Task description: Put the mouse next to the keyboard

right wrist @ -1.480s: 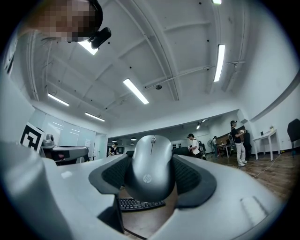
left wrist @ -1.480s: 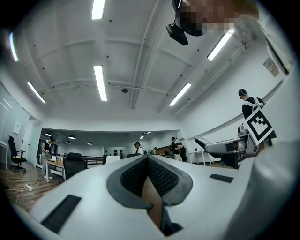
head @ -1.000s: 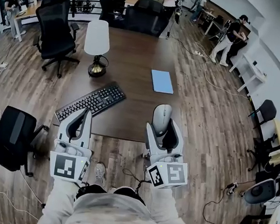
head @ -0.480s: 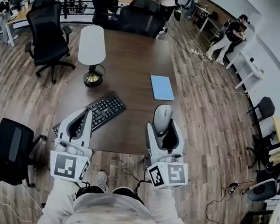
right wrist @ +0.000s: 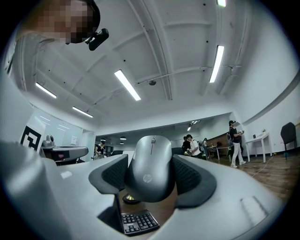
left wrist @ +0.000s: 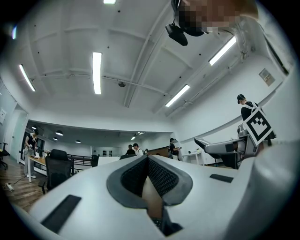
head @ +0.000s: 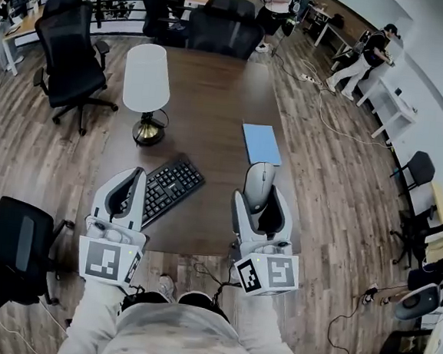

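A grey mouse (head: 258, 180) (right wrist: 152, 165) is held above the near right part of the brown table (head: 214, 87), with my right gripper (head: 258, 192) (right wrist: 152, 174) shut on its sides. The black keyboard (head: 166, 189) lies at a slant on the table to the mouse's left; its corner (right wrist: 138, 221) shows below the mouse in the right gripper view. My left gripper (head: 128, 176) (left wrist: 147, 161) hovers over the keyboard's near left end, its pads closed together with nothing between them.
A white-shaded lamp (head: 147, 77) stands behind the keyboard. A blue notebook (head: 261, 143) lies just beyond the mouse. Black office chairs stand at the far end (head: 223, 22), far left (head: 71, 44) and near left (head: 16, 231). People stand at the back right.
Both grippers have come forward over the table's near edge, so the keyboard and notebook lie closer to them. The mouse stays gripped in the right gripper.
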Available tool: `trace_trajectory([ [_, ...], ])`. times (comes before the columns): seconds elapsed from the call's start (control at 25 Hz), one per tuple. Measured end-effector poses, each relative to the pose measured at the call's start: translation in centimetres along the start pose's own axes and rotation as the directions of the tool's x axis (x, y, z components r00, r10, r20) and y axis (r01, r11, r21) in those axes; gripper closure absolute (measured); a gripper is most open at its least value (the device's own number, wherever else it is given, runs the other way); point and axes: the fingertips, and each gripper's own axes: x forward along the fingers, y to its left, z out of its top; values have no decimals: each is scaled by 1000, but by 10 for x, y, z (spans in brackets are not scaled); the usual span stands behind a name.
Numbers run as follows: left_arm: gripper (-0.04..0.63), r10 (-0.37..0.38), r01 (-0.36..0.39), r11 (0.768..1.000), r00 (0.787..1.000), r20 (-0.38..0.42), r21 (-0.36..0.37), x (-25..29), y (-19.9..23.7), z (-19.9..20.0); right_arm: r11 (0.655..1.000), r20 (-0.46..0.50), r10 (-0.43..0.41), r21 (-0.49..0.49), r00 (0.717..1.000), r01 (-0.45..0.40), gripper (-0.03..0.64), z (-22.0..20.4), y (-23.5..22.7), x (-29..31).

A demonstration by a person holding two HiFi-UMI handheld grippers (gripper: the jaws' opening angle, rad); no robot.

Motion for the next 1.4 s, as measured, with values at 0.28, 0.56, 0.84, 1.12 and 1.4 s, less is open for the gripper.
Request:
trace_trajectory([
  [0.28, 591, -21, 21, 1000, 1000, 9, 0, 16, 25, -8, 1000, 5, -23, -5, 1000, 23, 307, -8, 5, 25],
  [0.56, 591, -21, 21, 1000, 1000, 4, -9, 28, 37, -15, 1000, -19, -22, -8, 1000, 22, 307, -18, 3, 42],
  [0.84, 591, 18, -18, 1000, 1000, -3, -8, 42, 44, -18, 1000, -53, 4, 14, 999, -4, 307, -27, -12, 68],
  [1.12, 591, 89, -89, 996, 996, -17, -4, 56, 52, -19, 998, -127, 60, 19, 990, -58, 307, -47, -30, 102],
  [1.4, 592, 164, -164, 986, 986, -43, 0, 66, 51, -30, 993, -220, 118, 23, 968, -116, 307, -85, -51, 125],
])
